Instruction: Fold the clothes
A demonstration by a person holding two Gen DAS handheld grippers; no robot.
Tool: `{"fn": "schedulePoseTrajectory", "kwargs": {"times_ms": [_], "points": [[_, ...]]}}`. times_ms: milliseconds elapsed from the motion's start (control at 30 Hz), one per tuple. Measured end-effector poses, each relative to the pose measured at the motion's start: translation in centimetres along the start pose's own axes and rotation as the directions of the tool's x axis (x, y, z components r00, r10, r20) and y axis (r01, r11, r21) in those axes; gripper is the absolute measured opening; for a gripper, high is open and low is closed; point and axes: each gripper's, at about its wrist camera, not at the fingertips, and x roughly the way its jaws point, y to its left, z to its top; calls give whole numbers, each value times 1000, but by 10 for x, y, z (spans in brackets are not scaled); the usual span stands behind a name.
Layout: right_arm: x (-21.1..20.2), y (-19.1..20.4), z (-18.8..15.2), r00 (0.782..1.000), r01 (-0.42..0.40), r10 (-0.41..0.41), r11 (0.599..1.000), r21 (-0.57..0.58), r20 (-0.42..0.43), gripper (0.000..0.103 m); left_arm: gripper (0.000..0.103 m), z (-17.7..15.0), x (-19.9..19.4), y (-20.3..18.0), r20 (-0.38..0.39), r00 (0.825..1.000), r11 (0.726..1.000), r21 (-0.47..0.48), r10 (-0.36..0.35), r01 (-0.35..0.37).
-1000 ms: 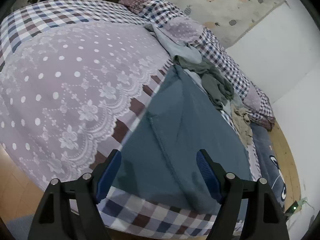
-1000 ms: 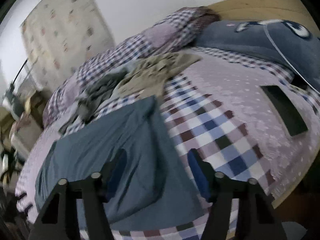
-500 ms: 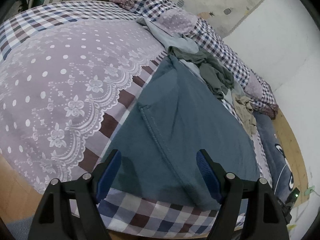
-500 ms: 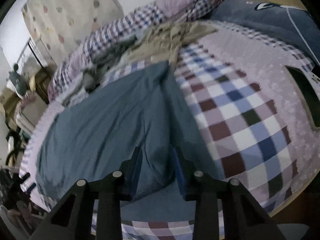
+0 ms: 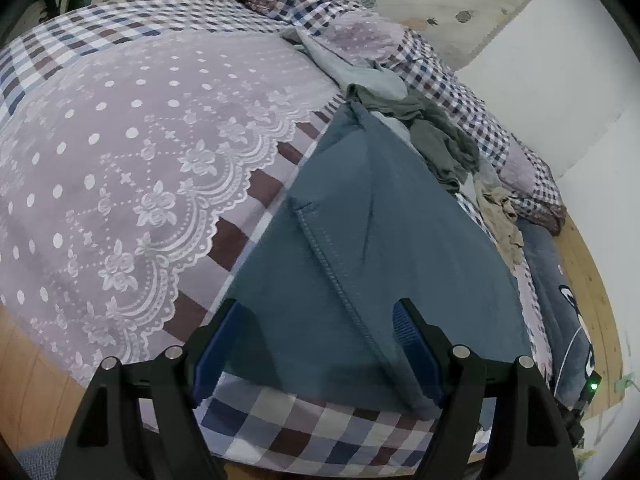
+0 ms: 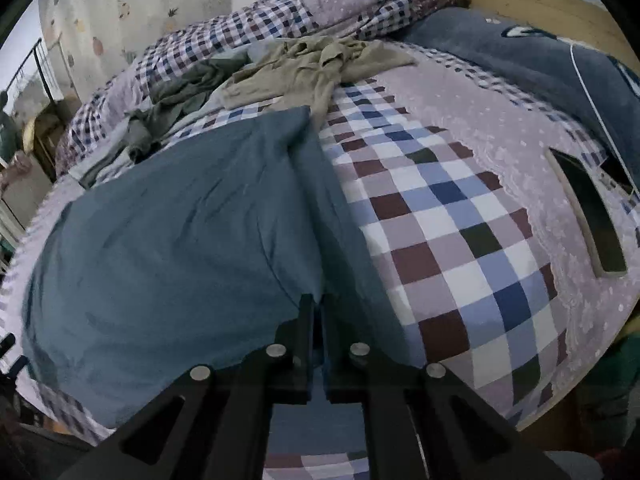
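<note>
A blue-grey garment [image 5: 360, 240] lies spread flat on the bed [image 5: 120, 140], over the checked part of the bedspread and close to the bed's near edge. A stitched seam [image 5: 336, 280] runs diagonally across the cloth in the left wrist view.

The left tool [image 5: 316, 344] stands with its jaws wide apart above the near hem of the garment; no cloth sits between the blue pads [image 5: 412, 344]. Whether the pads touch the fabric cannot be told.

The right tool [image 6: 318, 312] has its jaws drawn together on a raised fold of the same garment [image 6: 180, 240] at its right-hand edge. The cloth rises into a ridge that runs from the fingertips away toward the far corner.

Beyond the garment, a heap of unfolded clothes lies against the checked quilt [image 6: 248, 28]: a grey-green piece [image 6: 180, 96] and a beige piece [image 6: 312, 68], touching each other. A dark blue blanket [image 6: 500, 52] covers the head end of the bed. A dark flat phone [image 6: 588, 212] lies on the lilac lace cover at the right, well apart from the garment.
</note>
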Motion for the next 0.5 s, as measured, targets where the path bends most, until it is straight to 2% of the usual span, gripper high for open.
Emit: {"fn": "schedulePoseTrajectory", "kwargs": {"times_ms": [100,167,267,367,500], "points": [[-8,3,2,998,37,-37,999,0,43,17,81,-1,-2,5,0,1000,1000,-15,11,-11],[-16,2,2,996,28,-29,1000,12,84,30,81,-1,-4,12,7,1000,999,-46,9,-9],[-28,7,6,989,1,-3,1000,13,147,41,81,0,-7,25,8,1000,994,-112,-5,6],[-32,19,8,984,-26,28,1000,-14,174,45,81,0,-3,34,-24,999,988,-155,-24,20],[-31,39,8,982,-60,70,996,-63,176,47,81,-3,2,39,-50,999,988,-156,-20,12]]}}
